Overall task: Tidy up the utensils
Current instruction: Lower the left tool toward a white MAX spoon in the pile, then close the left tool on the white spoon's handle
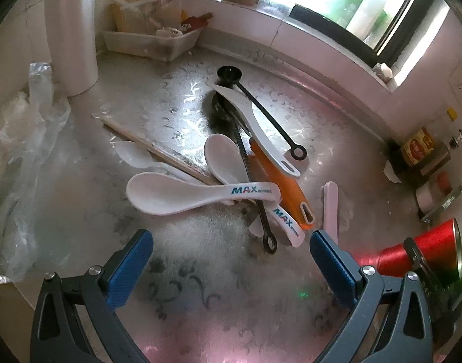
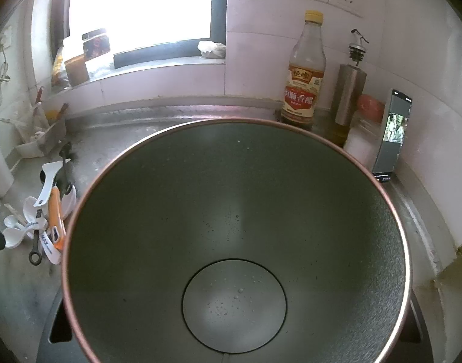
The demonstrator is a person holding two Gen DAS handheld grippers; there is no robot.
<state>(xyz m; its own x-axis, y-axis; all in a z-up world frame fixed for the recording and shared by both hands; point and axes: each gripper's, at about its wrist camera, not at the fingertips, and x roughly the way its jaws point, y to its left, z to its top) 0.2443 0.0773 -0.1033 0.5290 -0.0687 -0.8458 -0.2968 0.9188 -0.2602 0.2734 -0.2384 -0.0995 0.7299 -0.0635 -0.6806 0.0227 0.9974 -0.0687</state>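
Note:
A heap of utensils lies on the steel counter (image 1: pixel 176 103). It includes two white MAX spoons (image 1: pixel 182 193), an orange-handled tool (image 1: pixel 282 187), a white-handled knife (image 1: pixel 255 124), a black measuring spoon (image 1: pixel 261 109), wooden chopsticks (image 1: pixel 158 151) and a clear plastic spoon (image 1: pixel 134 154). My left gripper (image 1: pixel 231 260) hangs open just in front of the heap, with nothing between its blue pads (image 1: pixel 131 269). My right gripper (image 1: pixel 421 266) is shut on a red metal cup (image 1: pixel 427 248). The cup's bare inside (image 2: pixel 237 227) fills the right wrist view and hides the fingers. The heap (image 2: pixel 46 211) lies left of the cup.
A plastic tub of odds and ends (image 1: pixel 152 39) and a white pipe (image 1: pixel 70 30) stand at the back left, with a crumpled plastic bag (image 1: pixel 25 127) beside them. A vinegar bottle (image 2: pixel 303 69), an oil dispenser (image 2: pixel 350 87) and a propped phone (image 2: pixel 393 136) line the wall on the right.

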